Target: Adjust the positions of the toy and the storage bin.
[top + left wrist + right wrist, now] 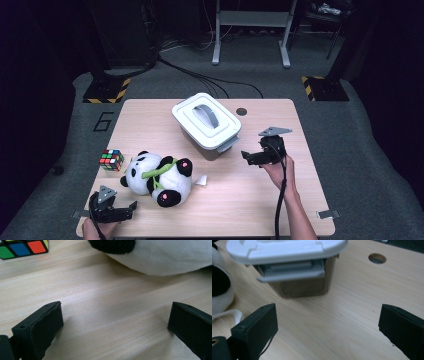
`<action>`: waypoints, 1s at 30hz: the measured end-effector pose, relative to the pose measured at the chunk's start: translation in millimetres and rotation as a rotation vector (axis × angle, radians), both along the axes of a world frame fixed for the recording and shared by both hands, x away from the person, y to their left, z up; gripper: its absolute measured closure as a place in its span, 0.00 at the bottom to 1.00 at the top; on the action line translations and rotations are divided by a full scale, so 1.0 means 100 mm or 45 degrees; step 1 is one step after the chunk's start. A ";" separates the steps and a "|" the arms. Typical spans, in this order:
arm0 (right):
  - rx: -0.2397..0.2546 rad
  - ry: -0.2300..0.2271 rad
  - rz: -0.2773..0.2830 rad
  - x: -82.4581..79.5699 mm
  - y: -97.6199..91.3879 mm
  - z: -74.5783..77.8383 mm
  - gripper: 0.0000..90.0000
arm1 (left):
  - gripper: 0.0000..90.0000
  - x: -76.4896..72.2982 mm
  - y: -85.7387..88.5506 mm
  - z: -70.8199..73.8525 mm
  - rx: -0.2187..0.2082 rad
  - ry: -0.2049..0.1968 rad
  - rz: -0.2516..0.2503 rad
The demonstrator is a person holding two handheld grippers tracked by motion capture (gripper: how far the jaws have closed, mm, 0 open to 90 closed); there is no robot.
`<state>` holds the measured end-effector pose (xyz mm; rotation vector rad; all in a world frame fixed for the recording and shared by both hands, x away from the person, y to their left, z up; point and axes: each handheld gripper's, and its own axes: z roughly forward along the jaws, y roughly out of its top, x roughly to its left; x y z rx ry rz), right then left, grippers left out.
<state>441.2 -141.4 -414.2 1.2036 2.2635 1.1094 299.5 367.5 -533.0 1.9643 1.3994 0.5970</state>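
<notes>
Resting low: left gripper (131,209) at near-left table (240,200) corner, jaws spread wide, nothing between them, bare wood beneath.
Right gripper (246,156): held just right of box, jaws wide apart, gripping nothing, aimed at box latch.
Box (206,125): white lid on, grey handle on top, grey latch (292,271) facing right gripper; standing mid-table, far side.
Panda toy (159,177): lying left of centre, just ahead of left gripper, apart from it.
Puzzle cube (111,160): left of panda toy, near it.
</notes>
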 end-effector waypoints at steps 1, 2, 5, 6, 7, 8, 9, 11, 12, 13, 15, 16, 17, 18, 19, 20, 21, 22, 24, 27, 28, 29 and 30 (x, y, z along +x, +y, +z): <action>-0.003 -0.009 0.012 0.04 0.04 0.03 0.01 | 0.00 0.00 0.00 0.00 0.000 -0.004 0.004; -0.006 -0.019 0.025 0.08 0.08 0.06 0.01 | 0.00 0.00 0.00 0.00 -0.001 -0.002 0.002; 0.004 -0.006 0.044 0.19 0.21 0.15 0.00 | 0.00 0.00 0.00 0.00 0.000 0.000 0.005; -0.001 -0.009 0.055 0.23 0.25 0.18 0.00 | 0.00 0.00 0.00 0.00 -0.001 -0.001 0.007; 0.008 -0.004 0.053 0.26 0.30 0.21 0.00 | 0.00 0.00 0.00 0.00 0.000 -0.001 0.009; 0.005 -0.005 0.062 0.30 0.34 0.23 0.00 | 0.00 0.00 0.00 0.00 0.000 -0.001 0.009; 0.005 -0.005 0.062 0.30 0.34 0.23 0.00 | 0.00 0.00 0.00 0.00 -0.001 -0.001 0.011; -0.017 -0.012 0.096 0.42 0.47 0.27 0.00 | 0.00 0.00 -0.01 0.00 -0.003 -0.005 0.013; -0.023 -0.020 0.106 0.47 0.51 0.28 0.02 | 0.00 0.00 -0.01 -0.01 -0.002 -0.011 0.016; -0.018 -0.009 0.105 0.49 0.55 0.30 0.04 | 0.00 0.00 -0.01 -0.01 -0.002 -0.011 0.016; -0.020 -0.020 0.123 0.58 0.63 0.31 0.06 | 0.00 -0.01 0.00 -0.01 -0.002 -0.007 0.015; -0.011 -0.005 0.118 0.62 0.68 0.31 0.09 | 0.00 -0.01 0.00 -0.01 -0.002 -0.009 0.017; -0.021 -0.020 0.124 0.66 0.72 0.31 0.12 | 0.00 -0.01 0.00 -0.01 -0.002 -0.007 0.015; -0.019 -0.016 0.120 0.69 0.76 0.31 0.15 | 0.00 -0.01 0.00 -0.01 -0.002 -0.007 0.015; -0.020 -0.015 0.134 0.73 0.80 0.30 0.17 | 0.00 -0.01 0.00 0.00 0.000 -0.001 0.010; -0.023 -0.010 0.134 0.76 0.84 0.29 0.22 | 0.00 -0.01 0.01 0.00 0.001 -0.006 0.010; -0.038 -0.025 0.139 0.78 0.88 0.29 0.27 | 0.00 -0.01 0.01 -0.01 -0.011 -0.009 0.015; -0.038 -0.025 0.139 0.78 0.88 0.29 0.27 | 0.00 -0.01 0.01 -0.01 -0.011 -0.009 0.015; -0.050 -0.029 0.146 0.86 1.00 0.26 0.38 | 0.00 -0.01 0.02 0.00 -0.007 -0.001 0.017; -0.050 -0.032 0.138 0.93 1.09 0.24 0.49 | 0.00 -0.01 0.02 0.00 -0.007 -0.002 0.018; -0.069 -0.044 0.140 0.94 1.10 0.23 0.53 | 0.00 -0.01 0.02 0.00 -0.007 -0.002 0.018; -0.080 -0.051 0.137 0.95 1.13 0.23 0.56 | 0.00 -0.01 0.02 0.00 -0.006 -0.002 0.018; -0.071 -0.052 0.126 0.95 1.15 0.22 0.60 | 0.00 -0.01 0.02 0.00 -0.005 -0.001 0.017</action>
